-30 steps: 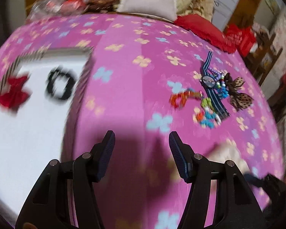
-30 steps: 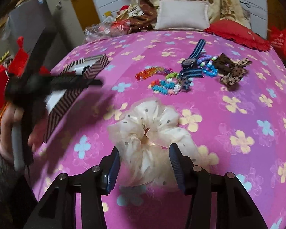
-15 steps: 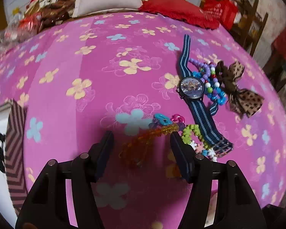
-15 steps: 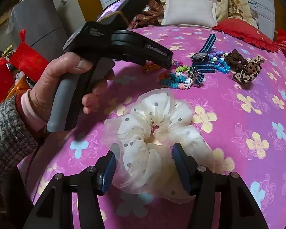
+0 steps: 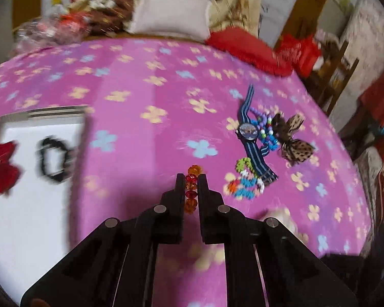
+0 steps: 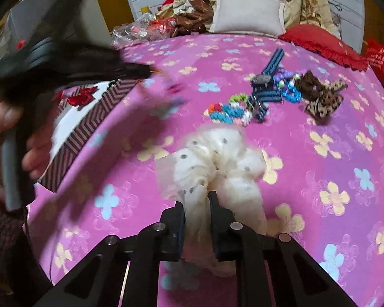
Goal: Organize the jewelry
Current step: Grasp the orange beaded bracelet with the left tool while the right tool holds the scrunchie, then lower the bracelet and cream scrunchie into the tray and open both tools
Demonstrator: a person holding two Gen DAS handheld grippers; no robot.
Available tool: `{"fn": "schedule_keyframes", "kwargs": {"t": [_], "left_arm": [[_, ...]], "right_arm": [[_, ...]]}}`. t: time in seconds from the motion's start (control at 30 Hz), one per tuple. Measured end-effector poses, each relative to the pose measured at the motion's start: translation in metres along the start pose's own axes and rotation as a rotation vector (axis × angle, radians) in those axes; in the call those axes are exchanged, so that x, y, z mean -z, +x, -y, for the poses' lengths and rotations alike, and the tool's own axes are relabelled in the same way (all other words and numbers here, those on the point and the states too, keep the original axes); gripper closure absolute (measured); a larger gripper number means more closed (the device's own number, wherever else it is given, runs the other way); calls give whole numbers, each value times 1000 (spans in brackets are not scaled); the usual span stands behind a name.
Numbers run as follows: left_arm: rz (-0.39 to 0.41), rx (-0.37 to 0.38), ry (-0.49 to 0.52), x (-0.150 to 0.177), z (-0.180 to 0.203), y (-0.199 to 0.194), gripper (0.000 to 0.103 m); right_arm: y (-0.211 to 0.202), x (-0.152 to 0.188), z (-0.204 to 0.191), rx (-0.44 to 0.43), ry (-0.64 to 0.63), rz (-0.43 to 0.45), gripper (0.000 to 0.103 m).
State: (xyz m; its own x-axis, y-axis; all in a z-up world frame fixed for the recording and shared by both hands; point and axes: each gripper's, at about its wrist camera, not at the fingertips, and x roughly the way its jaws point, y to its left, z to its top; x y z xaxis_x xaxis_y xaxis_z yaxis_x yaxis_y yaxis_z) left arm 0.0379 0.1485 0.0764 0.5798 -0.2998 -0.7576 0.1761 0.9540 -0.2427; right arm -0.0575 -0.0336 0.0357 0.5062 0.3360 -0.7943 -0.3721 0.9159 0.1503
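The orange and red bead bracelet (image 5: 191, 190) is pinched between the fingers of the left gripper (image 5: 191, 179), which have just closed on it; its beads run in a line between the two pads, one orange bead poking out past the tips, above the pink flowered bedspread (image 5: 146, 94). Left of the bracelet stands the striped box (image 5: 56, 110) with its white floor, holding a red bow (image 5: 1, 163) and a black hair tie (image 5: 55, 160). To the right of the bracelet, on the bedspread, lie a colourful bead bracelet (image 5: 245, 184), a blue striped watch (image 5: 251, 138), purple and blue beads (image 5: 265, 128) and a leopard-print bow (image 5: 291, 140), all close together.

Nearer the viewer than that cluster, the cream dotted scrunchie (image 6: 217, 158) lies on the bedspread, and the right gripper (image 6: 196, 199) has just closed its fingers on its near ruffle, fabric bunched between the pads. A hand (image 6: 2, 138) holds the left gripper's handle, blurred, over the box.
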Motion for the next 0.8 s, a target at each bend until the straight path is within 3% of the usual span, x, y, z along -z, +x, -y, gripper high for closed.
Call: {"fn": "schedule_keyframes", "kwargs": {"t": [0.2, 0.3, 0.47, 0.6, 0.8], "left_arm": [[133, -104, -123, 33, -65, -87, 95], [151, -154, -211, 47, -106, -107, 95], [150, -191, -361, 63, -170, -113, 95], [127, -197, -444, 72, -210, -106, 95], [39, -341, -486, 80, -238, -85, 95]], "right_arm": [[-18, -23, -38, -19, -65, 24, 88], [-22, -40, -71, -45, -117, 30, 88], [-19, -67, -133, -117, -190, 29, 88], [6, -90, -187, -161, -256, 15, 88], [69, -103, -242, -169, -314, -47, 88]]}}
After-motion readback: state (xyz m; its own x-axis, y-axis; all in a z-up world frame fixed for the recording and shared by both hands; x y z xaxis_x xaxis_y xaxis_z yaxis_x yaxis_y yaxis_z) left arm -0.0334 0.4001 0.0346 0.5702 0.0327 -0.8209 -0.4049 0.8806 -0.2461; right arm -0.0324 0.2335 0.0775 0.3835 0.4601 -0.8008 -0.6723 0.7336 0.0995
